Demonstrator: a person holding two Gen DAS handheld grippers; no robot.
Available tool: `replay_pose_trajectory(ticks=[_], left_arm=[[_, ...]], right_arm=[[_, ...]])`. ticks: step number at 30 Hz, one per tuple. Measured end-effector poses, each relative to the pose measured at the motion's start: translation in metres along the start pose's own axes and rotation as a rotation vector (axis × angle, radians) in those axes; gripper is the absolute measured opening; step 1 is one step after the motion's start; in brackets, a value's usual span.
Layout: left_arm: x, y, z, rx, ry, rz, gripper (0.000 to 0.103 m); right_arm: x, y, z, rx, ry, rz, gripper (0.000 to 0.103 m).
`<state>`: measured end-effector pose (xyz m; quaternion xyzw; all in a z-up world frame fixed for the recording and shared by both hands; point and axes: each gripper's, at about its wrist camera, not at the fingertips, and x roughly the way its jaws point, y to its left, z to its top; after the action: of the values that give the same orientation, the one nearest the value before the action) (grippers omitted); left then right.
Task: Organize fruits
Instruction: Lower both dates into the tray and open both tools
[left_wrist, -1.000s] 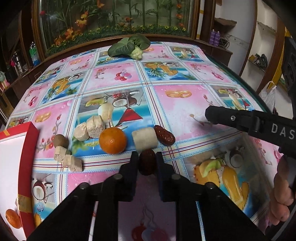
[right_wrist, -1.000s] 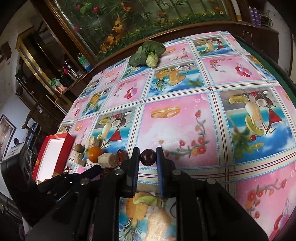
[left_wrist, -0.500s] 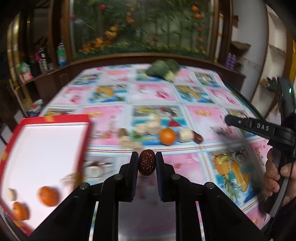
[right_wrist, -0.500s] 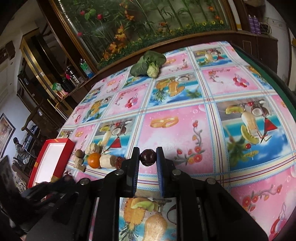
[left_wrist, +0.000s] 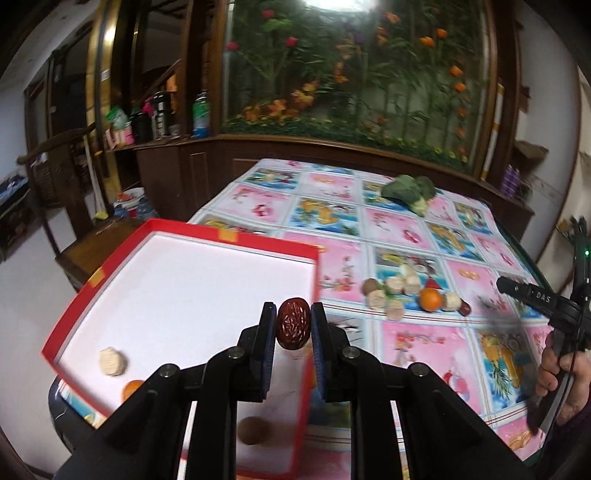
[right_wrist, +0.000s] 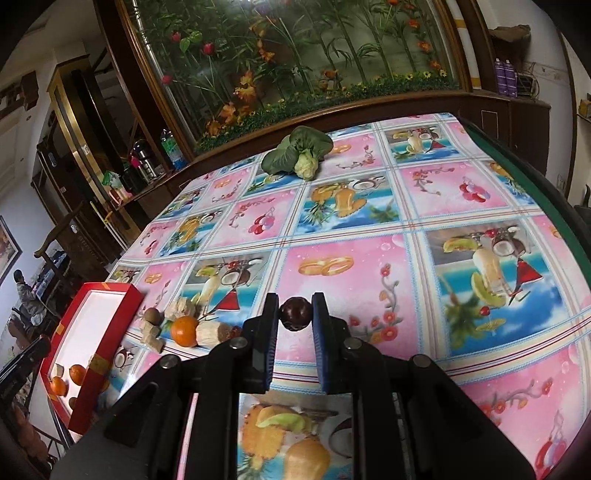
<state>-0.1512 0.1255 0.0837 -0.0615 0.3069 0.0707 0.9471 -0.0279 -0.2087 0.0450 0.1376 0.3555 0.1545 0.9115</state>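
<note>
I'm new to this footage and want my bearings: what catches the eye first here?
Each gripper pinches a dark red date: the left gripper holds its date over the red box with its white floor, the right gripper holds its date above the fruit-print tablecloth. A leafy green vegetable lies at the far edge.

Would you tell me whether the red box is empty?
Not empty: the red box already holds a pale chunk, an orange and a brown fruit.

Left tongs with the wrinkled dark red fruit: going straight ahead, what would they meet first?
Probably the white floor of the red-rimmed box, though depth is unclear. The left tongs and wrinkled dark red fruit appear above it.
</note>
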Motion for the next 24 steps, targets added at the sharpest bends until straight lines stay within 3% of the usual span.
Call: replay_pose_trajectory(ticks=[5,7,13,18,24], left_arm=[[-0.006,0.028,0.006,-0.032,-0.021,0.036,0.017],[-0.008,0.041,0.010,-0.037,-0.028,0.067,0.017],[0.002,0.083,0.032,-0.060,-0.015,0.184,0.017],[0.036,0.109,0.033,-0.096,0.080,0.249,0.017],[0.064,0.101,0.019,-0.093,0.155,0.231,0.017]], right_arm=[[0.008,0.046,-0.004,0.013,0.017,0.125,0.020],[0.024,0.083,-0.007,0.023,0.061,0.229,0.020],[0.069,0.208,-0.001,-0.021,0.158,0.406,0.020],[0.102,0.273,-0.016,-0.084,0.230,0.428,0.020],[0.138,0.266,-0.036,-0.158,0.362,0.397,0.020]])
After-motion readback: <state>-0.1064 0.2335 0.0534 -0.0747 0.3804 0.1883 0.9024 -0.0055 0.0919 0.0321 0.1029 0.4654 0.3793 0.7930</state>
